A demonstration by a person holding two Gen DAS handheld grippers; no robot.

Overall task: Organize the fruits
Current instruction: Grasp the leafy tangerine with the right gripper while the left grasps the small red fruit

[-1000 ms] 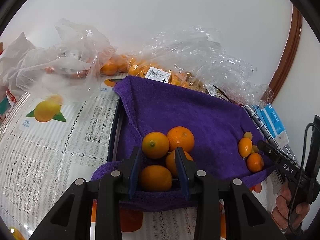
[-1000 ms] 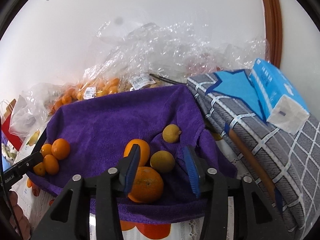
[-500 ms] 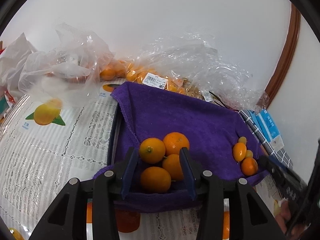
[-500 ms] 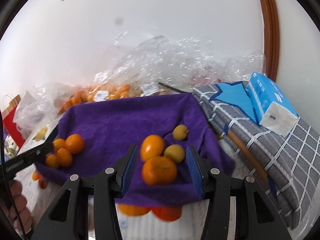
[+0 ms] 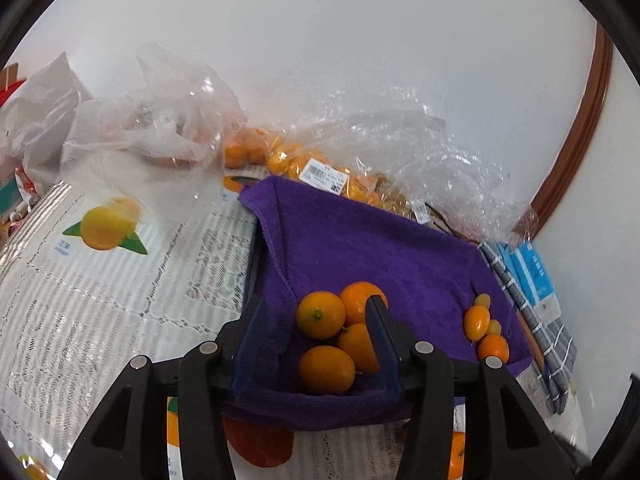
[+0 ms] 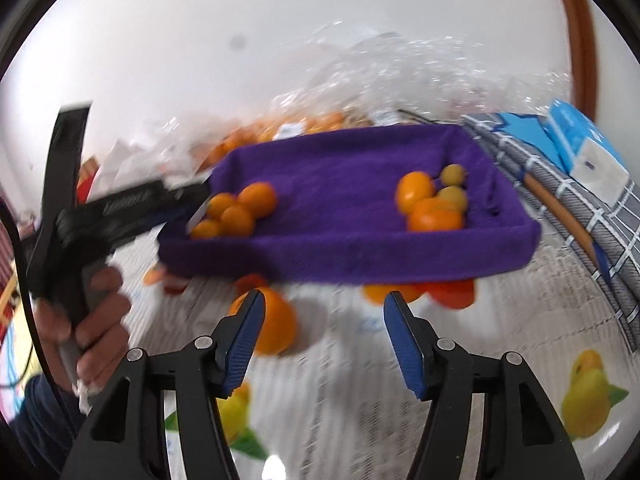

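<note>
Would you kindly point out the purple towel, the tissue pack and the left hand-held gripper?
purple towel point(image 6: 344, 168): right wrist view, bare middle of the cloth.
tissue pack point(image 6: 588, 152): right wrist view, its blue and white face.
left hand-held gripper point(image 5: 316, 344): left wrist view, midway between its fingertips.

My left wrist camera looks down along my fingers point(image 5: 376, 320), close over the purple towel point(image 5: 360, 248) filling the lower centre. My right wrist camera sits farther back, facing the same towel point(image 6: 340, 168) at mid-frame. Both share its orange fruit point(image 5: 320, 314) point(image 6: 256, 200).
</note>
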